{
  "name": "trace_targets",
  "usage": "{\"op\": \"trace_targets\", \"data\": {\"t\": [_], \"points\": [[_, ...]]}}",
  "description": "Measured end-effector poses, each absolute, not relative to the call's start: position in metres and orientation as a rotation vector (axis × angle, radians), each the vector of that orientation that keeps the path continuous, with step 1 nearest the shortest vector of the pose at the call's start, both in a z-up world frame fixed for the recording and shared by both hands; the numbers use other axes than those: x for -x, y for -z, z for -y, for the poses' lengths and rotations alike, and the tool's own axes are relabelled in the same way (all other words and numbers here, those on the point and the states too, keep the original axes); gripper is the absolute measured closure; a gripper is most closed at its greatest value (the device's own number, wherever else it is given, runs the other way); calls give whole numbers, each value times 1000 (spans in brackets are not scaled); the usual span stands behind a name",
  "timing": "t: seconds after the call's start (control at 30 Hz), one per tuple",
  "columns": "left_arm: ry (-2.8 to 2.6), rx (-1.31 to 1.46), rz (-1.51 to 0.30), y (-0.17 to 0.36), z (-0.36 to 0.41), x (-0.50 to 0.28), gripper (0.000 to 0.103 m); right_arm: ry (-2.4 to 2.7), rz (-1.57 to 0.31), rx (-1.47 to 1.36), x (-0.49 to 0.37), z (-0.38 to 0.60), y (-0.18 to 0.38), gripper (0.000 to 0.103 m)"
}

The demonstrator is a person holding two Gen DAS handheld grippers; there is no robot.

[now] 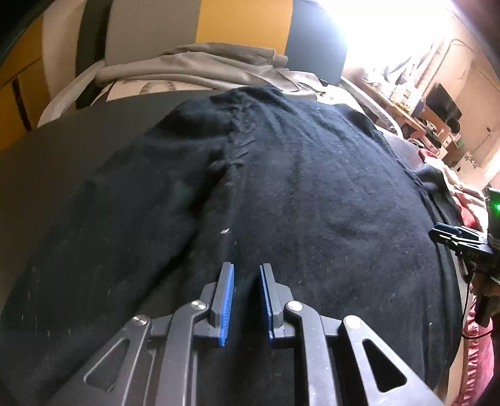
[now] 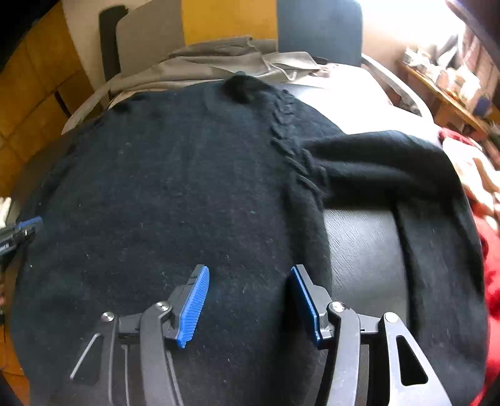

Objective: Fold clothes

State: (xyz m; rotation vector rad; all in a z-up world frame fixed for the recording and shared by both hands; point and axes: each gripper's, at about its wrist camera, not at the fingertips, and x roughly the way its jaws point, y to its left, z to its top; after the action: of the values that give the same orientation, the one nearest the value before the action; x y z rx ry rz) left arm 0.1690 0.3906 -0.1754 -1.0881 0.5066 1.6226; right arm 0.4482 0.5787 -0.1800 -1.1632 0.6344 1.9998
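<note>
A black knitted sweater (image 1: pixel 312 187) lies spread flat on a dark table (image 1: pixel 62 150), with a cable-knit seam running down it. My left gripper (image 1: pixel 247 268) hovers over the sweater's middle, its blue pads a narrow gap apart with nothing between them. In the right wrist view the sweater (image 2: pixel 172 187) fills the table (image 2: pixel 359 243), and one sleeve (image 2: pixel 375 162) lies bent across the right side. My right gripper (image 2: pixel 249 270) stands open wide above the sweater's right edge, holding nothing. Each gripper shows at the edge of the other's view: right gripper (image 1: pixel 450 237), left gripper (image 2: pixel 25 228).
A beige-grey garment (image 2: pixel 218 59) is bunched at the table's far edge, in front of a dark chair back (image 2: pixel 318 28). Red and pink cloth (image 2: pixel 490 250) lies off the right side. A cluttered wooden shelf (image 1: pixel 437 109) stands at the far right.
</note>
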Motion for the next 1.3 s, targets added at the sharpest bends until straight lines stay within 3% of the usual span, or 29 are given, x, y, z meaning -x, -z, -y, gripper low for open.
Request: {"op": "trace_targets", "data": {"t": [0.3,0.4,0.47,0.8,1.3], "points": [[-1606,1127,-448,167,-373,-161,87,-1984,-596,1184,-437,-585,175,48],[-1582,1083,-364,151,-364,-169,87,-2040,-646,1138,-442,-576,160,57],[-1550,1044,-321,140,-357,-179,87,-2103,-617,1129,-441,-558,146,57],[-1500,1007,-529,167,-320,-234,87,-2073,-612,1296,-473,-498,163,57],[-1523,1047,-526,167,-291,-226,87,-2011,-594,1271,-518,-486,171,58]]}}
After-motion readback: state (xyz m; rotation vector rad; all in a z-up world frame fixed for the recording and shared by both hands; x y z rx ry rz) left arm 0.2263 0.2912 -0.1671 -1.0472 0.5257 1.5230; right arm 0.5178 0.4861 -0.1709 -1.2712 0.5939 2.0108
